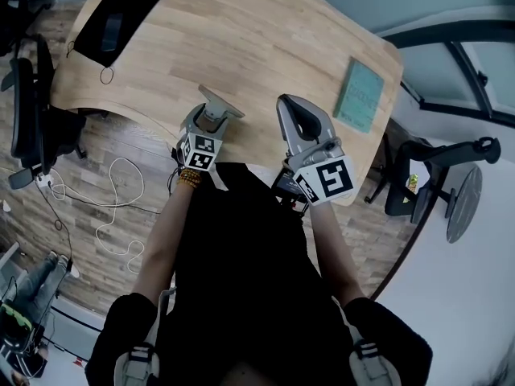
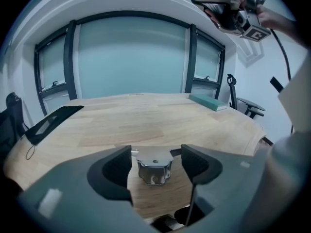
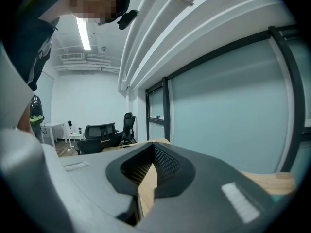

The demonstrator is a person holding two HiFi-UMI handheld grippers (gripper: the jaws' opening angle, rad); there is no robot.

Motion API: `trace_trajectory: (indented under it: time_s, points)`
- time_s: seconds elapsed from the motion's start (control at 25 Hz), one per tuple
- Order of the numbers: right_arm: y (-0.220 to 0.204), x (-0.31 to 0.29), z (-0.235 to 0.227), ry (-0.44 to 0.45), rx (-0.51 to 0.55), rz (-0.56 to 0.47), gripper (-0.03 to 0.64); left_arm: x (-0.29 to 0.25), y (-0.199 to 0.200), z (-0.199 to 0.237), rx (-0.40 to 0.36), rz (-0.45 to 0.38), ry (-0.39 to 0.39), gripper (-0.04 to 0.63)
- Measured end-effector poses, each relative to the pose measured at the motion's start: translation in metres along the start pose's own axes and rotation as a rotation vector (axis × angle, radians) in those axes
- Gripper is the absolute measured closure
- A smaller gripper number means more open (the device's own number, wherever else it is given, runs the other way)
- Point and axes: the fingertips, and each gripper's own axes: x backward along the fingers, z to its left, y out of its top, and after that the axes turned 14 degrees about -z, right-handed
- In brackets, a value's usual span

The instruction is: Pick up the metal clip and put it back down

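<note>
Closest thing up is the person's black top (image 1: 241, 256), both arms reaching out to the near edge of the light wooden worktop (image 1: 241, 39).

The left tool (image 1: 217, 107) sits low at that edge with its jaws spread. The small shiny metal clip (image 2: 154, 165) sits right between them on the wood, flat plate on top. There looks to be a sliver of gap on each side, so I wouldn't call it pinched.

The right tool (image 3: 154, 152) is held up off the worktop, to the right of the left one. Its jaws are pressed together at the tips with nothing in them, and it points at the frosted windows.

Other stuff: a teal-green book (image 1: 360, 95) lies on the far right of the worktop, well apart from the clip. A black rectangular mat (image 1: 121, 21) is at the far left corner. There are black office chairs (image 1: 28, 111) on the left and a white cable (image 1: 121, 207) looped on the wood floor.
</note>
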Motion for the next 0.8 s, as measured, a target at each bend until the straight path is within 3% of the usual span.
trace_trajectory:
  time_s: [0.32,0.48,0.8]
  points:
    - [0.022,-0.006,-0.013,-0.011,0.012,-0.079,0.594,0.035,0.054,0.023,-0.018,-0.074,0.044,0.279]
    - [0.033,-0.008,-0.017,-0.016,0.02,-0.115,0.594,0.046,0.111,0.042,-0.043,-0.173,0.099,0.279]
    - [0.046,-0.005,-0.023,-0.02,0.039,-0.143,0.594,0.067,0.237,0.041,-0.083,-0.382,0.137,0.281]
